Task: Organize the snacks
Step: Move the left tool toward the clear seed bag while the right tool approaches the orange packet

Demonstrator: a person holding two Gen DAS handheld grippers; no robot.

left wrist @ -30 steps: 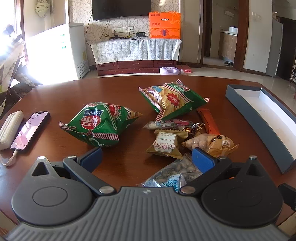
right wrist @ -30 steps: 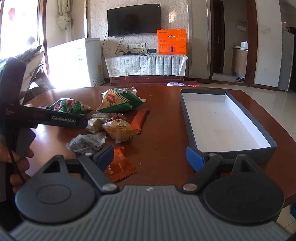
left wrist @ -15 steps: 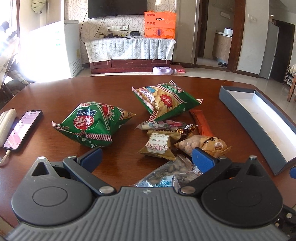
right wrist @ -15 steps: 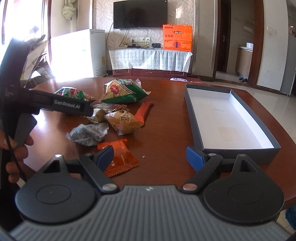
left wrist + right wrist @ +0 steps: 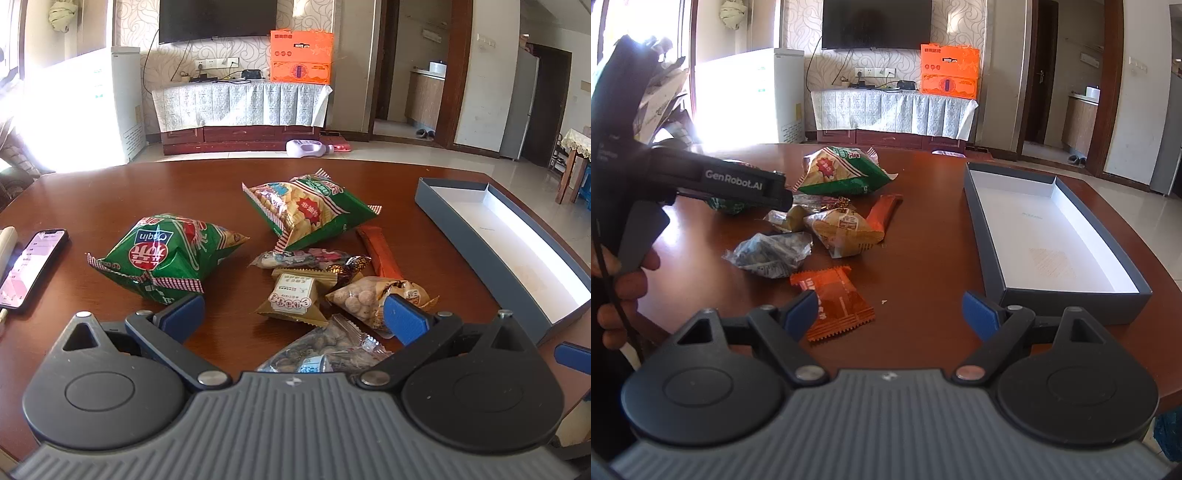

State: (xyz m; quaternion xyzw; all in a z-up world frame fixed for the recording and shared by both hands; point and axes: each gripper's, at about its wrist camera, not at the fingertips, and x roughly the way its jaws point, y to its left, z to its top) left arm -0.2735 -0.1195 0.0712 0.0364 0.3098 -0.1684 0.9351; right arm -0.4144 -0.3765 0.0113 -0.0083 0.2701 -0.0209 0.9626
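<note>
R gripper (image 5: pixel 886 310) jaws wide apart, empty. Orange packet (image 5: pixel 833 301) flat on table, touching its L fingertip, just L of the gap; long axis runs diag, away-left to near-right. Box (image 5: pixel 1075 304) off to R of jaws, empty. L gripper (image 5: pixel 293 314) also spread, empty, over the clear nut bag (image 5: pixel 325 350). R nearer the orange one, I'd judge.

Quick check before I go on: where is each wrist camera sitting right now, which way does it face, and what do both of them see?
Left wrist: low over the table's near edge, facing the snack pile; its open left gripper frames the clear nut packet, green chip bags beyond.
Right wrist: further right, facing the orange packet and grey box; open right gripper, plus the left gripper's body and the hand holding it.
Shared: snack pile, box, TV wall.
</note>
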